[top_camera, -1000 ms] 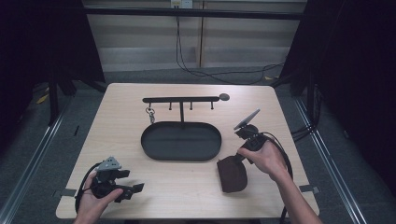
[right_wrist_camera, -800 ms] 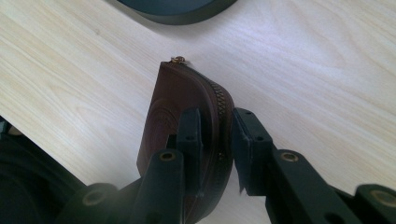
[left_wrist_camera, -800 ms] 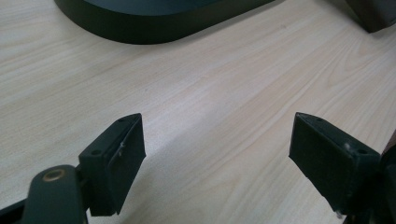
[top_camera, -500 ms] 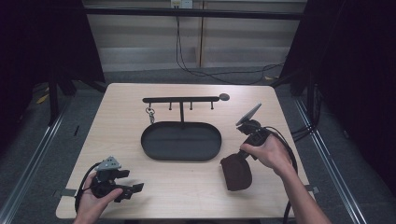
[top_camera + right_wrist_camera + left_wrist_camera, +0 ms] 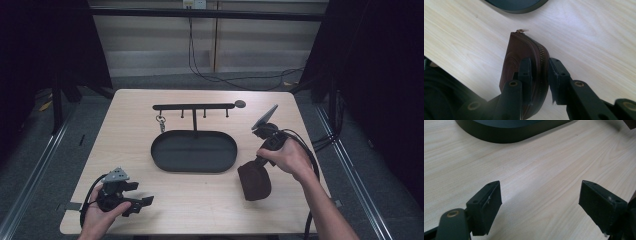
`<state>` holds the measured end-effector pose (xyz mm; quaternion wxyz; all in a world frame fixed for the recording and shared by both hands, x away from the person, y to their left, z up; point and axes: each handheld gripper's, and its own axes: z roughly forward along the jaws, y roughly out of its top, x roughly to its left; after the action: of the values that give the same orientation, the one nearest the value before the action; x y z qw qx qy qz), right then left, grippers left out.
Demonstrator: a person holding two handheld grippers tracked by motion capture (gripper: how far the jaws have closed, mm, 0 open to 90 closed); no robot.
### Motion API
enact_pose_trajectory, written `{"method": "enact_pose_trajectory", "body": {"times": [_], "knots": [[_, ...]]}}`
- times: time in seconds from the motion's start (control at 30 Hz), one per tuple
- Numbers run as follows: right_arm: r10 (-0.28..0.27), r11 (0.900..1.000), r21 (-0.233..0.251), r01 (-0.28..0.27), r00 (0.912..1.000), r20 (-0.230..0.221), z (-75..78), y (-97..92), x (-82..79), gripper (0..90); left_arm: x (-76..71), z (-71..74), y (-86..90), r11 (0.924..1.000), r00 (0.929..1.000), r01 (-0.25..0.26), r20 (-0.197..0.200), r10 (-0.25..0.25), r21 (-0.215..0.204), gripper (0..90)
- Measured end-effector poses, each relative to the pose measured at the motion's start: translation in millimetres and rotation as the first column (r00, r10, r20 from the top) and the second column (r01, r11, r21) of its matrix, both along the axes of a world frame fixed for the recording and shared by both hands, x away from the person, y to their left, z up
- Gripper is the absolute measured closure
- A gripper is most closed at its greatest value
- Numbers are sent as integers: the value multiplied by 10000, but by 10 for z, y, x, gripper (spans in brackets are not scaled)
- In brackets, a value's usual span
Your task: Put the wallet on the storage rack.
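Here, right gripper (image 5: 539, 71) clamped on brown zip pouch (image 5: 524, 52).
Black oval tray (image 5: 194, 151), beyond the jaws, holds nothing visible. Pouch sits edge-up between right jaws, above tabletop. Left gripper (image 5: 540, 202) low, jaws apart.

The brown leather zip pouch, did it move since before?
Yes. The brown leather zip pouch, clamped in the right hand-held gripper, has shifted slightly rightward, away from the black oval tray.

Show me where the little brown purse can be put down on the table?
Bare wood lies between the left gripper and the brown purse, in front of the black tray. The tray's inside is empty too. The key rack crowds the back.
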<state>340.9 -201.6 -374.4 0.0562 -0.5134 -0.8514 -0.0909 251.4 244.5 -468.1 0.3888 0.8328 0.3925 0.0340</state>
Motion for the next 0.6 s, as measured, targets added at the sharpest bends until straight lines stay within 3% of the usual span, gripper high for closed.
{"method": "enact_pose_trajectory", "body": {"times": [0.6], "knots": [[18, 9998, -191, -10, 9992, 409, 190, 93, 142, 734, 11, 5, 14, 9999, 10000, 16, -17, -17, -144, 165]]}}
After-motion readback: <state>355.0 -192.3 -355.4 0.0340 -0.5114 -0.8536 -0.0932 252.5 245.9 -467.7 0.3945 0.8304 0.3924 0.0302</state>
